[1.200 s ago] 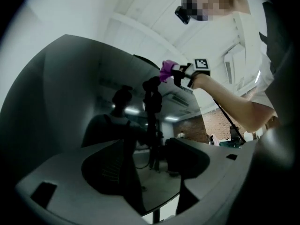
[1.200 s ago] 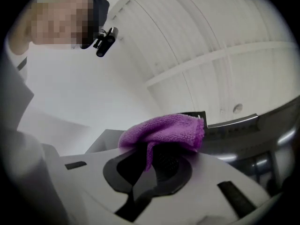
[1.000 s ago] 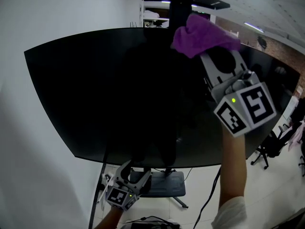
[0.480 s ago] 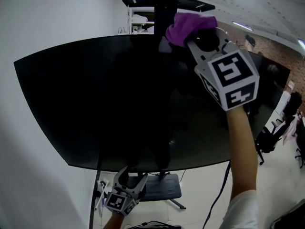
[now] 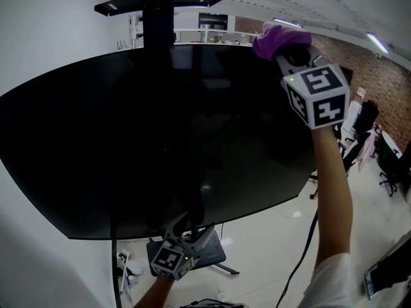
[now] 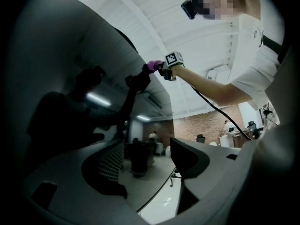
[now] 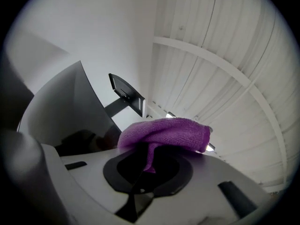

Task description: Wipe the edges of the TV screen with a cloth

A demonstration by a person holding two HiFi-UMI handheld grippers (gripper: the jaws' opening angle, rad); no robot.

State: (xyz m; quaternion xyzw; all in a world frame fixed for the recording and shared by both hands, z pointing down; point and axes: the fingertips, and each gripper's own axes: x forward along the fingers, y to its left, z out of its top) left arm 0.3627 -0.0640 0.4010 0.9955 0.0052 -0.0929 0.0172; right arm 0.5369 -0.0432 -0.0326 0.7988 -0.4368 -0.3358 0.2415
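The big black TV screen (image 5: 160,133) fills the head view. My right gripper (image 5: 290,54) is raised at the screen's top edge near the upper right corner, shut on a bunched purple cloth (image 5: 280,39) that rests against that edge. In the right gripper view the cloth (image 7: 164,132) bulges out over the closed jaws, with the dark screen (image 7: 70,111) to the left. My left gripper (image 5: 192,227) hangs below the screen's bottom edge, open and holding nothing. The left gripper view looks up along the screen (image 6: 70,102) to the distant cloth (image 6: 153,65).
A black TV stand base (image 5: 192,252) sits on the pale floor under the screen. A dark mount bracket (image 5: 157,4) sticks up behind the top edge. A white wall is at the left; office chairs (image 5: 388,162) and a brick wall are at the far right.
My right gripper has slid the cloth rightward along the top edge toward the upper right corner. The left gripper has stayed low under the screen.
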